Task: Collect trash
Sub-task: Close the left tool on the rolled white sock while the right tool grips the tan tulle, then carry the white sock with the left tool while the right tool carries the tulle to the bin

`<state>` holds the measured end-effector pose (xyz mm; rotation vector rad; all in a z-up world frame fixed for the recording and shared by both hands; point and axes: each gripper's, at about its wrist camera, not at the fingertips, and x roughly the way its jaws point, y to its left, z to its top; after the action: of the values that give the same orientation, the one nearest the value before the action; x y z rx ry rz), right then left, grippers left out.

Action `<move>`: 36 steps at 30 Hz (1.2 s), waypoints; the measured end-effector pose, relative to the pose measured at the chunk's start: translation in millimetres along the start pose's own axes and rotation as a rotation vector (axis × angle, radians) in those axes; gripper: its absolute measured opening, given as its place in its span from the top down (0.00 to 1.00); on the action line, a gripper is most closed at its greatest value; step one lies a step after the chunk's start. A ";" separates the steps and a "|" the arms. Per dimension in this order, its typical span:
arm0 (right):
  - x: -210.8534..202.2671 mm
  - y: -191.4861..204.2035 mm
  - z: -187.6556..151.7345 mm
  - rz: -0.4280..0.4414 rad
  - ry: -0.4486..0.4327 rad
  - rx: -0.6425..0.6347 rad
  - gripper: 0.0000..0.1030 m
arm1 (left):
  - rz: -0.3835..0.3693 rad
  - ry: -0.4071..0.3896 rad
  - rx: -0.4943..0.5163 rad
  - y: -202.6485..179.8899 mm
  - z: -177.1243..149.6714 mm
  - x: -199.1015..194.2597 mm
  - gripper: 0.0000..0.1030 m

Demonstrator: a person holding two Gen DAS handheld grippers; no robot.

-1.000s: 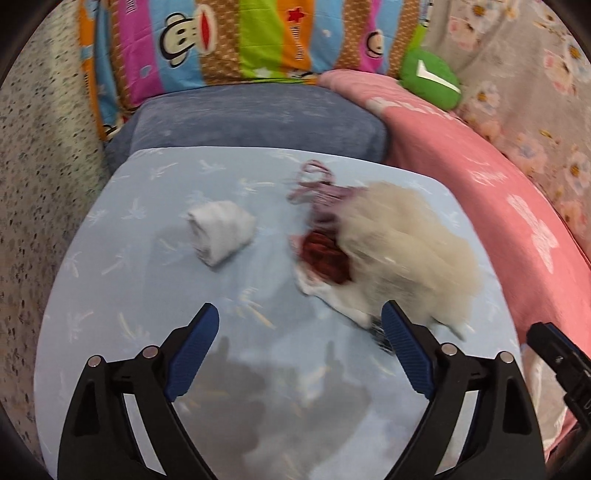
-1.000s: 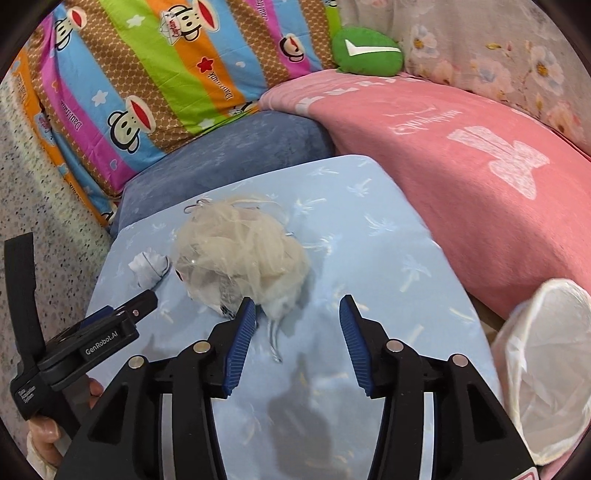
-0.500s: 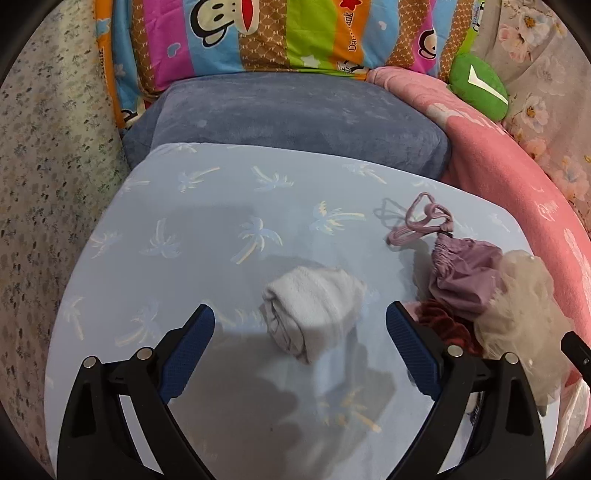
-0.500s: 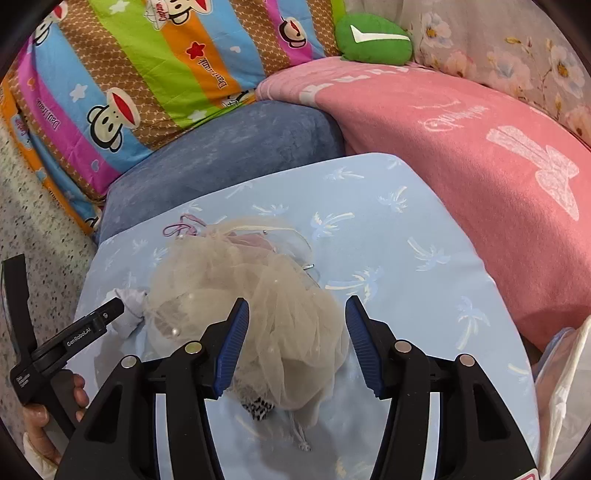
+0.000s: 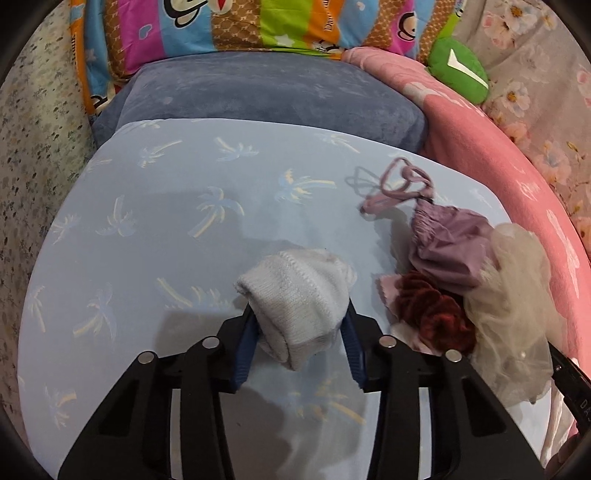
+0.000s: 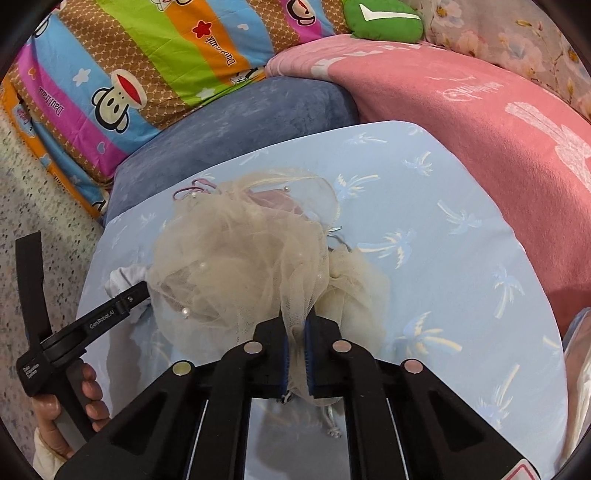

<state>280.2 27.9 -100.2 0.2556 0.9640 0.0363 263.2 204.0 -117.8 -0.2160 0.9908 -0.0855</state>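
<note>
My left gripper (image 5: 298, 332) is shut on a rolled white sock (image 5: 299, 299) on the light blue palm-print table (image 5: 166, 229). My right gripper (image 6: 296, 343) is shut on a cream tulle bundle (image 6: 236, 266), which also shows in the left wrist view (image 5: 517, 295) at the right. Beside the tulle lie a mauve drawstring pouch (image 5: 447, 251) and a dark red velvet scrunchie (image 5: 432, 314). The left gripper's body (image 6: 92, 321) and the sock (image 6: 125, 277) show at the left of the right wrist view.
A grey-blue cushion (image 5: 273, 92) borders the table's far edge, with a striped monkey-print pillow (image 5: 258, 26) behind it. A pink blanket (image 6: 480, 118) lies to the right, with a green plush (image 6: 384, 18) beyond. A white bag edge (image 6: 580, 369) shows at far right.
My left gripper moved onto the white sock and closed on it. My right gripper advanced into the tulle bundle and closed on it.
</note>
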 end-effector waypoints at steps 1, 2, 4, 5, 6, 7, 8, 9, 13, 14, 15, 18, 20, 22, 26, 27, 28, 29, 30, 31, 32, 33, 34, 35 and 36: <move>-5.2 1.9 -1.3 0.004 -0.006 -0.004 0.96 | 0.000 -0.002 0.004 -3.1 0.3 -2.0 0.62; -10.5 3.4 -2.2 0.009 -0.013 -0.007 0.96 | -0.003 -0.007 0.010 -6.7 -1.5 -6.8 0.62; -22.9 5.3 -3.8 0.018 -0.028 -0.011 0.96 | -0.011 -0.017 0.016 -13.6 -2.8 -15.5 0.62; -28.9 5.5 -4.1 0.021 -0.035 -0.013 0.96 | -0.016 -0.021 0.019 -17.5 -3.5 -20.1 0.62; -36.8 6.4 -5.1 0.027 -0.044 -0.014 0.96 | -0.022 -0.028 0.024 -21.8 -5.0 -26.8 0.62; -42.7 6.3 -4.9 0.030 -0.052 -0.014 0.96 | -0.025 -0.032 0.028 -26.1 -6.0 -31.0 0.62; -50.5 6.2 -5.5 0.033 -0.062 -0.014 0.96 | -0.026 -0.036 0.035 -30.1 -7.3 -35.8 0.62; -56.7 6.0 -6.2 0.036 -0.070 -0.013 0.96 | -0.031 -0.041 0.041 -34.7 -9.1 -42.1 0.62; -89.9 1.4 -8.5 0.044 -0.117 -0.004 0.96 | -0.054 -0.058 0.063 -51.2 -18.3 -61.3 0.62; -97.5 -1.0 -9.1 0.045 -0.128 0.000 0.96 | -0.060 -0.062 0.072 -56.3 -20.7 -66.4 0.62; -104.2 -3.5 -9.7 0.045 -0.137 0.003 0.96 | -0.064 -0.065 0.081 -60.6 -22.3 -70.0 0.62; -126.8 -12.9 -12.6 0.044 -0.169 0.018 0.96 | -0.082 -0.079 0.109 -79.1 -29.7 -83.8 0.62; -142.0 -21.3 -15.5 0.040 -0.190 0.030 0.96 | -0.096 -0.083 0.125 -90.7 -35.7 -91.2 0.62; -155.2 -31.0 -17.8 0.036 -0.208 0.042 0.96 | -0.109 -0.087 0.146 -103.6 -41.4 -98.2 0.62; -182.3 -54.8 -25.6 0.021 -0.244 0.072 0.96 | -0.134 -0.095 0.193 -130.7 -53.4 -110.1 0.62; -187.4 -59.8 -27.8 0.017 -0.251 0.079 0.96 | -0.142 -0.096 0.204 -137.4 -55.9 -112.2 0.62; -194.7 -67.6 -30.2 0.011 -0.261 0.089 0.97 | -0.150 -0.096 0.219 -146.0 -59.3 -114.7 0.62; -200.6 -74.4 -32.4 0.006 -0.269 0.097 0.96 | -0.156 -0.096 0.230 -152.2 -61.6 -116.2 0.62; -205.5 -79.7 -34.1 0.001 -0.276 0.104 0.96 | -0.166 -0.096 0.245 -161.1 -64.6 -118.0 0.62; -211.7 -87.7 -36.5 -0.005 -0.283 0.114 0.96 | -0.173 -0.095 0.256 -168.5 -68.4 -120.0 0.62; -216.5 -95.8 -38.6 -0.011 -0.289 0.123 0.96 | -0.181 -0.094 0.270 -175.5 -71.6 -121.7 0.62; -221.5 -103.0 -40.8 -0.017 -0.294 0.131 0.96 | -0.190 -0.093 0.287 -185.3 -75.0 -123.1 0.62; -227.0 -111.9 -43.4 -0.025 -0.300 0.141 0.96 | -0.198 -0.092 0.300 -192.2 -78.5 -124.6 0.62; -231.8 -120.2 -46.3 -0.031 -0.306 0.151 0.96 | -0.207 -0.091 0.313 -200.0 -81.8 -125.7 0.62; -236.3 -127.6 -48.8 -0.039 -0.312 0.161 0.96 | -0.219 -0.088 0.329 -210.1 -85.5 -126.6 0.62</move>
<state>94.7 -120.1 34.6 0.3784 0.6616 -0.1144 128.0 8.4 -13.1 -0.0252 0.8489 -0.4325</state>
